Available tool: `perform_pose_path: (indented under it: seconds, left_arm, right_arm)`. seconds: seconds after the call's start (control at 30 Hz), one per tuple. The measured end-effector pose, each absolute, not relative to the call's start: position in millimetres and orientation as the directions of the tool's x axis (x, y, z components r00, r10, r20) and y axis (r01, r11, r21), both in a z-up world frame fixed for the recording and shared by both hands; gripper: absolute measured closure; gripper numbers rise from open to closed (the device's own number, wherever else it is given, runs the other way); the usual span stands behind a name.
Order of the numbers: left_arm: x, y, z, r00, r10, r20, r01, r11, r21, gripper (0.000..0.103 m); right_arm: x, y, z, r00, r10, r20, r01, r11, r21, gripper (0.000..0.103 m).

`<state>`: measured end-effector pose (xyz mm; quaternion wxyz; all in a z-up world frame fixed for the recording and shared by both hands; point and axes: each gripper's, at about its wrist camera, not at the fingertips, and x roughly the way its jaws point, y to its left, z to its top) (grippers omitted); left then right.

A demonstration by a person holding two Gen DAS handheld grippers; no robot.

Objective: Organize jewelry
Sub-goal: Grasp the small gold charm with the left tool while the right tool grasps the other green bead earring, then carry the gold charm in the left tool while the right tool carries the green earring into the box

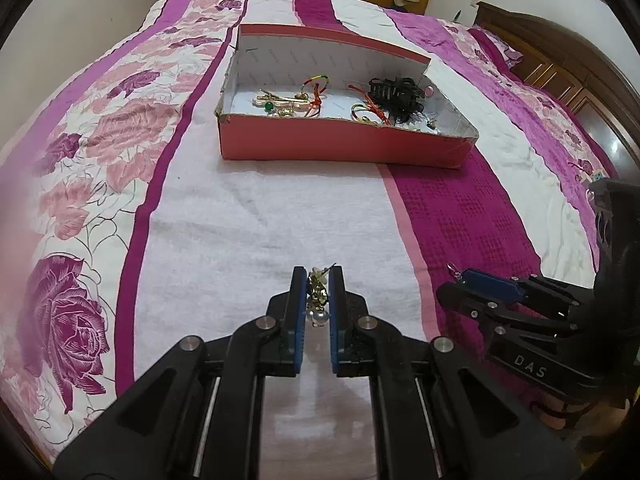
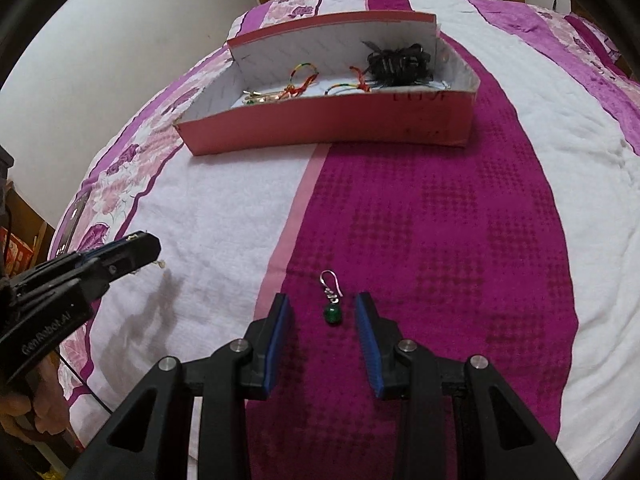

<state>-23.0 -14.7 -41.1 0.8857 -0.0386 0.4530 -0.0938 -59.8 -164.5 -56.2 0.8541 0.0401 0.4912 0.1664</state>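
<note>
On the bed (image 1: 248, 216), left gripper (image 1: 318, 292) jaws clamp a gold earring (image 1: 317, 298). Right gripper (image 2: 322, 316) jaws stand apart around a green earring (image 2: 332, 300) — box (image 2: 328, 124) beyond.

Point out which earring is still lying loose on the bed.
The green-bead earring on the magenta stripe, between the open right gripper fingers. The gold earring is pinched in the left gripper.

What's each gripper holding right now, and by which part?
Left gripper is shut on a gold earring, pinched at its upper part, pearl hanging below. Right gripper holds nothing: open, astride the green earring on the bedspread.
</note>
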Motion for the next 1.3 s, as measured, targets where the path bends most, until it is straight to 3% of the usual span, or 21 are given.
perform_pose_path:
  seconds: [0.2, 0.33, 0.63, 1.03, 1.3]
  left_arm:
    - [-23, -16, -41, 0.573, -0.211, -0.792, 0.137, 0.977, -0.161, 0.101]
    - [-24, -16, -40, 0.577, -0.207, -0.790, 0.134, 0.978, -0.159, 0.101]
    - [-22, -18, -30, 0.606, -0.201, -0.770, 0.128, 0.980, -0.155, 0.101]
    - [-15, -21, -2, 0.683, -0.203, -0.702, 0.127, 0.979, -0.160, 0.101]
    - [-5, -21, 22, 0.761, -0.169, -0.627, 0.114, 0.985, -0.126, 0.101]
  right_arm:
    - [-57, -169, -60, 0.466, 0.326, -0.823, -0.228, 0.943, 0.244, 0.078]
    - [-56, -173, -61, 0.474, 0.324, -0.819, -0.223, 0.944, 0.245, 0.091]
    - [-61, -186, -43, 0.522, 0.372, -0.768, -0.234, 0.928, 0.290, 0.092]
    - [-67, -190, 0, 0.651, 0.346, -0.675, -0.253, 0.938, 0.236, 0.092]
    - [-57, -189, 30, 0.734, 0.369, -0.569, -0.267, 0.929, 0.257, 0.092]
